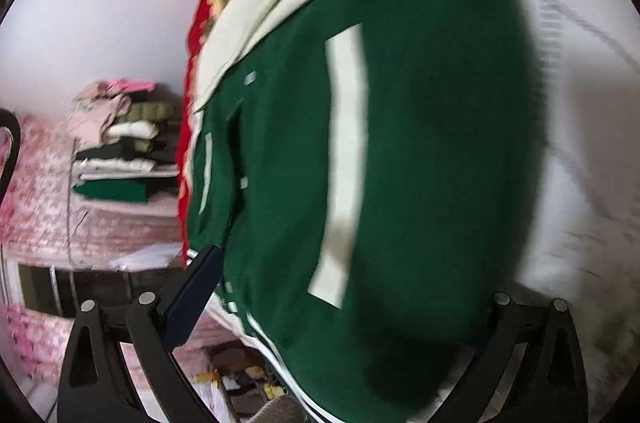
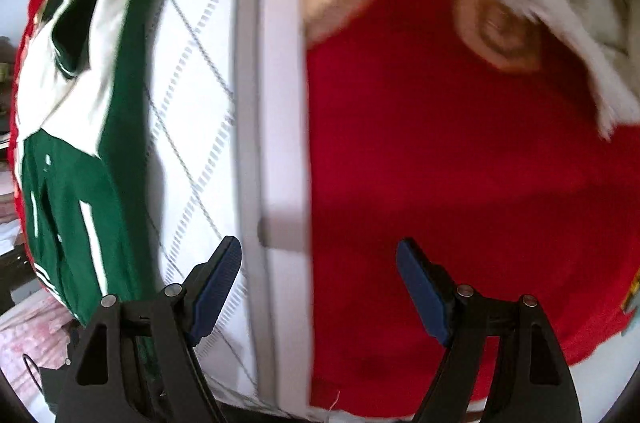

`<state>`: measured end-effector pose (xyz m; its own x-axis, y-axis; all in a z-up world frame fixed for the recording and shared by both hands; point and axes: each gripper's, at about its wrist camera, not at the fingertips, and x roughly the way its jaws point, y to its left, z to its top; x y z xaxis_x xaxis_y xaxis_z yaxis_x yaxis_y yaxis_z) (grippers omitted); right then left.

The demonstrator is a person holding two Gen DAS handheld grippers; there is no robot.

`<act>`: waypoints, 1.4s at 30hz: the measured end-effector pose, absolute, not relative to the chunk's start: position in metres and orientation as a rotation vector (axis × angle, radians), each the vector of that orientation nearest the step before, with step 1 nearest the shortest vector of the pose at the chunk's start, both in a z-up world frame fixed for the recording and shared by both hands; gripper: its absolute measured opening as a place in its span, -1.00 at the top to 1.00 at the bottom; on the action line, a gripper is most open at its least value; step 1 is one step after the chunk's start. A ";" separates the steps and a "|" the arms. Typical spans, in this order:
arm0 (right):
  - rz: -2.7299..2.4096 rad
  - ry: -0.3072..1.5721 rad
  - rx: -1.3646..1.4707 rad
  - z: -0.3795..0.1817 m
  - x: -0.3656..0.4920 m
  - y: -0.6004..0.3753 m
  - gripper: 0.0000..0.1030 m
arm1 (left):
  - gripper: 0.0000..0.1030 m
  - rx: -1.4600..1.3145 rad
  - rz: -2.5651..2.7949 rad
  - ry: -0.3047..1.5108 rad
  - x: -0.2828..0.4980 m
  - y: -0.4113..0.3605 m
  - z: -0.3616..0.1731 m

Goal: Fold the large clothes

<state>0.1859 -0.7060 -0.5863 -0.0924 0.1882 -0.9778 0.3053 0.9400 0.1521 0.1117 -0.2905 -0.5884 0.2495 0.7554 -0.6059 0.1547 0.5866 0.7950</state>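
This is a bedroom in a home. A white quilted mattress with grey diamond stitching (image 2: 192,111) lies bare under a large green jacket with cream sleeves and white stripes (image 1: 400,163), with a thick red blanket (image 2: 440,163) spread beside it past the mattress edge. Against a plain pale wall (image 1: 112,3), a tall stack of folded clothes in pink, olive, cream, black and green (image 1: 120,143) sits on a surface covered with a pink-and-white patterned bedspread (image 1: 36,191). Soft bedding and household laundry fill both views.
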 end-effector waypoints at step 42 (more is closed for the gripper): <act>0.157 1.346 0.640 -0.420 0.444 -0.357 0.68 | 0.64 -0.188 0.367 1.281 0.204 0.070 -0.427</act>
